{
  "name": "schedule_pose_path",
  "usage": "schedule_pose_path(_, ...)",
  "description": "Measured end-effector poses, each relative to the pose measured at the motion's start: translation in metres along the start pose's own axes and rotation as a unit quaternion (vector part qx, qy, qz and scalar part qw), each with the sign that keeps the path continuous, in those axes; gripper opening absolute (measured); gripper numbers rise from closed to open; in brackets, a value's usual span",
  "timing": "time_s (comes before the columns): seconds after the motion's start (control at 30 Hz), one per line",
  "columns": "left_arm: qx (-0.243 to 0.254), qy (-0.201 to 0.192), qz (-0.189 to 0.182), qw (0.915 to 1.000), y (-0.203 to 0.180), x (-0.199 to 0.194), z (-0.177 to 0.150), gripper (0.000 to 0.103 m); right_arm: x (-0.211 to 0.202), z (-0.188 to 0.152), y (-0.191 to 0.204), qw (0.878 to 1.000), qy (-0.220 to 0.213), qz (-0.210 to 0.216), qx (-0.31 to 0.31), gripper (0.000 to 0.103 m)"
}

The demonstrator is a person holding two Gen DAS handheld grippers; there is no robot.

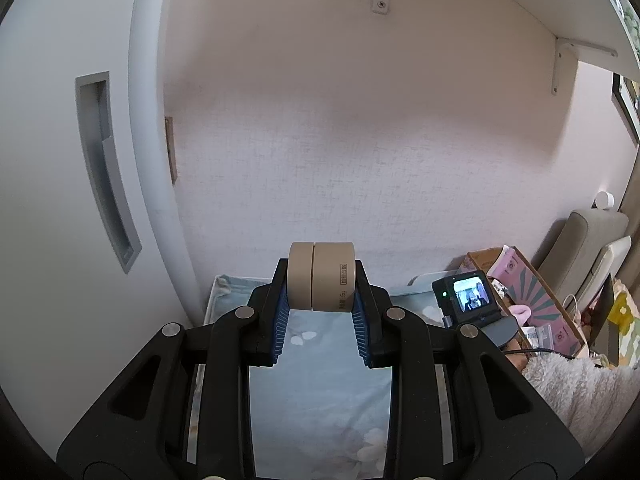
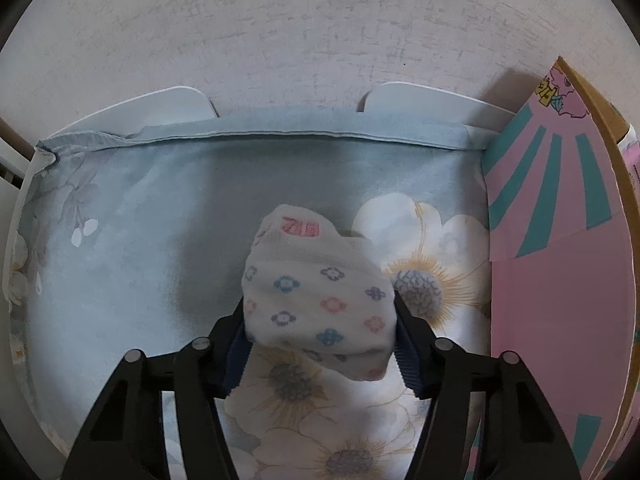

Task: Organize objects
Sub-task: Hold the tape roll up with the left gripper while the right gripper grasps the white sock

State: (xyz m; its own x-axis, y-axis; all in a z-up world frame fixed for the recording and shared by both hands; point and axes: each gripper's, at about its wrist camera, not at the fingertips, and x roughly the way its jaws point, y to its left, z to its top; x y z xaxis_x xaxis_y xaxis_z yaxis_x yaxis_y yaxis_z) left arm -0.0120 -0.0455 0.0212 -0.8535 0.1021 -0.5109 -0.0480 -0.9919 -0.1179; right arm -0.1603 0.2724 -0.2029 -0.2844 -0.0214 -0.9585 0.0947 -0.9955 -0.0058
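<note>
A: What does the left hand-held gripper [image 1: 321, 280] have?

B: A tan, two-part cylinder [image 1: 321, 276], like two rolls of tape side by side, with small printing on its right half. The blue ribbed pads [image 1: 281, 316] press on its two flat ends, so the jaws are clamped on it. It is lifted clear of the bed, in front of the pale textured wall [image 1: 360, 140].

A: And under it?

B: The light blue floral bedsheet [image 1: 320, 392]. At the left stands a white door [image 1: 60, 200] with a grey recessed handle [image 1: 105, 168]. At the far right is a pink and teal cardboard box [image 1: 536, 292], and just left of it a small device with a lit screen [image 1: 468, 296].

A: The right hand-held gripper [image 2: 320, 316]?

B: It holds a folded white sock [image 2: 316, 304] patterned with small pink, blue and purple flowers, squeezed between its blue pads [image 2: 408, 356]. The sock sits above the sheet [image 2: 140, 260], near a large printed white flower [image 2: 432, 248].

A: Anything beside it?

B: The same pink box [image 2: 556, 280] with teal stripes stands at the right edge, its side facing the sock. At the far end, two white rounded bed-end pieces [image 2: 168, 108] meet the wall [image 2: 320, 32].
</note>
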Motion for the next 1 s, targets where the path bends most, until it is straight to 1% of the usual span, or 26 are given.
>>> schedule_pose_path(0.13,0.001,0.000,-0.004,1.0000,-0.001,-0.002,0.000,0.025,-0.009,-0.007,-0.004,1.000,-0.012,0.005,0.001,0.054)
schedule_pose_path(0.27,0.000,-0.001,-0.009,1.0000,-0.001,-0.004,0.000,0.025,-0.033,-0.013,-0.002,0.999,-0.039,0.009,-0.011,0.053)
schedule_pose_path(0.4,0.000,-0.003,-0.015,0.9999,-0.003,-0.006,0.000,0.025,-0.077,-0.020,0.003,0.996,-0.087,0.015,-0.027,0.053)
schedule_pose_path(0.47,-0.001,-0.003,-0.019,0.9998,-0.006,-0.005,0.000,0.025,-0.100,-0.011,0.000,0.993,-0.112,0.020,-0.032,0.053)
schedule_pose_path(0.53,0.000,-0.003,-0.023,0.9997,-0.009,-0.006,0.000,0.025,-0.126,-0.005,0.003,0.990,-0.137,0.025,-0.035,0.053)
schedule_pose_path(0.6,0.000,-0.003,-0.026,0.9997,-0.010,-0.007,0.000,0.025,-0.155,-0.009,0.010,0.985,-0.166,0.027,-0.041,0.053)
schedule_pose_path(0.67,0.000,-0.004,-0.029,0.9996,-0.012,-0.007,0.001,0.025,-0.176,-0.002,0.022,0.981,-0.189,0.024,-0.045,0.053)
schedule_pose_path(0.7,0.000,-0.004,-0.031,0.9995,-0.013,-0.007,0.001,0.025,-0.189,-0.006,0.023,0.979,-0.200,0.020,-0.046,0.053)
schedule_pose_path(0.83,0.005,-0.003,-0.037,0.9993,-0.018,-0.006,0.002,0.025,-0.228,-0.016,0.024,0.972,-0.230,0.024,-0.045,0.053)
schedule_pose_path(1.0,0.012,0.001,-0.045,0.9989,-0.026,-0.004,0.001,0.025,-0.258,-0.037,0.025,0.965,-0.257,0.025,-0.040,0.053)
